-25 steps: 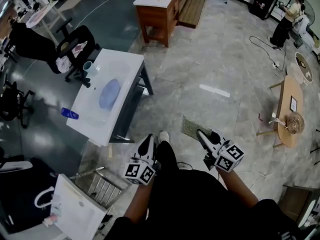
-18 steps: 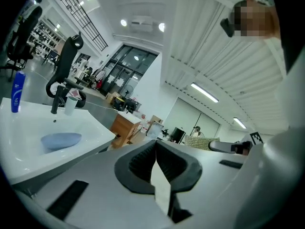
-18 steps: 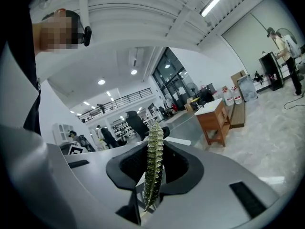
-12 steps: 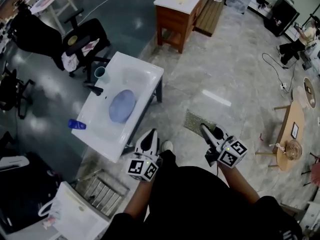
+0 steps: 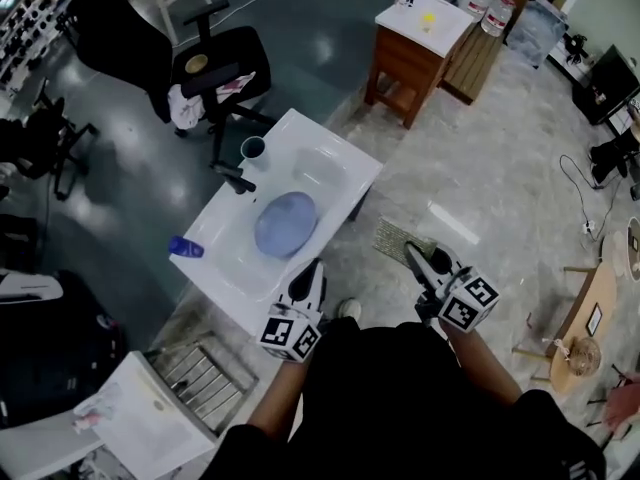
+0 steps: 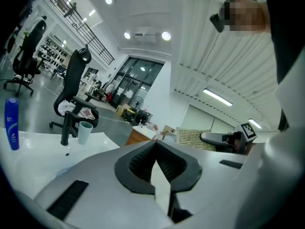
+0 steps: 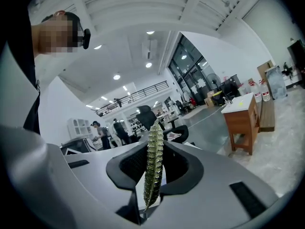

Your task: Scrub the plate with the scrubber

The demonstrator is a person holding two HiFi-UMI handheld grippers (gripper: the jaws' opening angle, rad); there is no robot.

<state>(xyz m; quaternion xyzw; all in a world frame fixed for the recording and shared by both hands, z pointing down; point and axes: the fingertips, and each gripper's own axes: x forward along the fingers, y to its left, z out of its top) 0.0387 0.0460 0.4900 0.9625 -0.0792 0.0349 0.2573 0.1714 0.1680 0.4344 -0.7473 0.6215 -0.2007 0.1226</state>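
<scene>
A round blue plate [image 5: 285,223] lies in the basin of a white sink table [image 5: 330,153]. My left gripper [image 5: 310,268] is shut and holds nothing; its tip hangs just before the table's near edge, short of the plate. In the left gripper view its jaws [image 6: 156,143] meet with no gap. My right gripper [image 5: 413,253] hangs over the floor to the right of the table, shut on a flat greenish scrubber [image 5: 398,239]. The right gripper view shows the scrubber [image 7: 153,166] edge-on, pinched between the pads. The plate is not in either gripper view.
A blue bottle [image 5: 185,247], a black faucet [image 5: 234,178] and a cup [image 5: 252,149] stand on the table's left side. A black office chair [image 5: 215,68] stands behind it, a wooden cabinet [image 5: 412,40] farther back, and a wire rack [image 5: 200,376] at the lower left.
The sink table and plate have come much nearer and toward the middle of the head view. Both grippers have travelled forward with the person, the right still carrying the scrubber.
</scene>
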